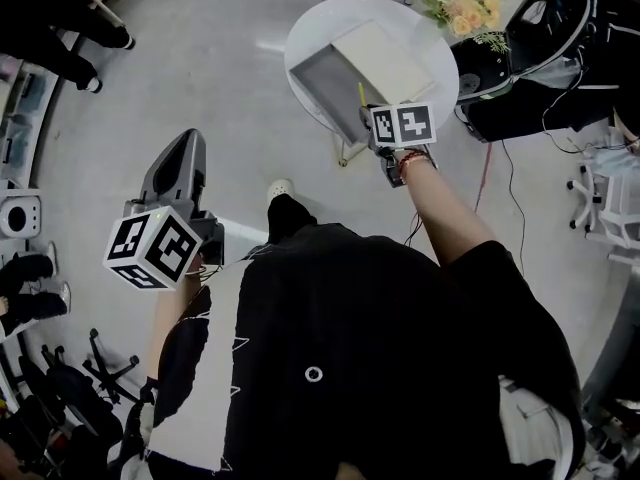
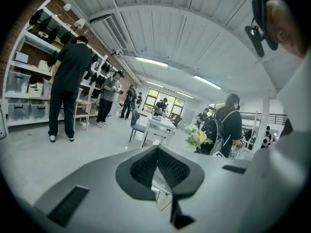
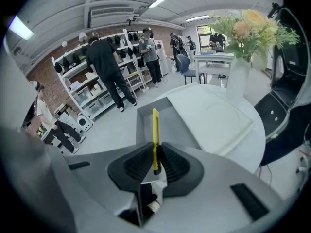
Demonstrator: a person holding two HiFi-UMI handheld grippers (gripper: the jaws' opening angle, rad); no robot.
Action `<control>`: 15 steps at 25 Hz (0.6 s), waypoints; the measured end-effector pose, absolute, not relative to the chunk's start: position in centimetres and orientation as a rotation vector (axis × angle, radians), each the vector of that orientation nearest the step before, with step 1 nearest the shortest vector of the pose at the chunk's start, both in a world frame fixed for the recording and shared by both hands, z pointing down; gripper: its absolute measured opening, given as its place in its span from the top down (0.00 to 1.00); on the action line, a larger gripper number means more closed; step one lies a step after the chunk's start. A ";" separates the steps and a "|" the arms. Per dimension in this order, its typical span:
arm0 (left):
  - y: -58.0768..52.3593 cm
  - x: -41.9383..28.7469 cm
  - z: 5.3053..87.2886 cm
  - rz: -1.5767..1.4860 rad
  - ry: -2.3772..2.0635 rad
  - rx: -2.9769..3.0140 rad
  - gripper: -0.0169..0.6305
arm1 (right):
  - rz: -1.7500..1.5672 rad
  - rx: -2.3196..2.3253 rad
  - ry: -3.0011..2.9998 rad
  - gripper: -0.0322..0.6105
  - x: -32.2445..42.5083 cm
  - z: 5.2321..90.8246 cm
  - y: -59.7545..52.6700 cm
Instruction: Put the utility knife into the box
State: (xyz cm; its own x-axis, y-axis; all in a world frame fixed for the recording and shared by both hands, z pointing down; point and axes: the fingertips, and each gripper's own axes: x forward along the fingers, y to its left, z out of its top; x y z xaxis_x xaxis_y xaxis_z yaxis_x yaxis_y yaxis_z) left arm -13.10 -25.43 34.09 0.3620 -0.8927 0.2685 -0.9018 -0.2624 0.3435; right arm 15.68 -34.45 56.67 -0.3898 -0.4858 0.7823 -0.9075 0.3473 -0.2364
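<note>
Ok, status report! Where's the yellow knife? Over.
Right gripper shut on utility knife, aimed at open box. Left gripper shut, empty. Nothing in the way.

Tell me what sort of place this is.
Likely a shared workshop or lab: white storage shelves against a brick wall, a bare grey concrete floor, and a round white table.

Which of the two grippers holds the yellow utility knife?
The right gripper: its jaws are shut on the utility knife, near the box. The left gripper has nothing between its jaws.
</note>
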 end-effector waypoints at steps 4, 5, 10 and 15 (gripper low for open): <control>-26.8 -13.8 34.6 0.023 -1.553 2.176 0.96 | 0.916 1.215 -1.964 0.86 16.1 57.7 -35.1; -27.2 -13.8 34.8 0.023 -1.546 2.176 0.96 | 0.918 1.213 -1.953 0.86 16.2 57.9 -35.3; -28.3 -14.9 34.8 0.015 -1.520 2.181 0.96 | 0.921 1.192 -1.903 0.86 15.2 58.5 -35.5; -29.8 -16.4 35.5 0.010 -1.516 2.159 0.96 | 0.910 1.160 -1.850 0.86 14.4 59.4 -36.5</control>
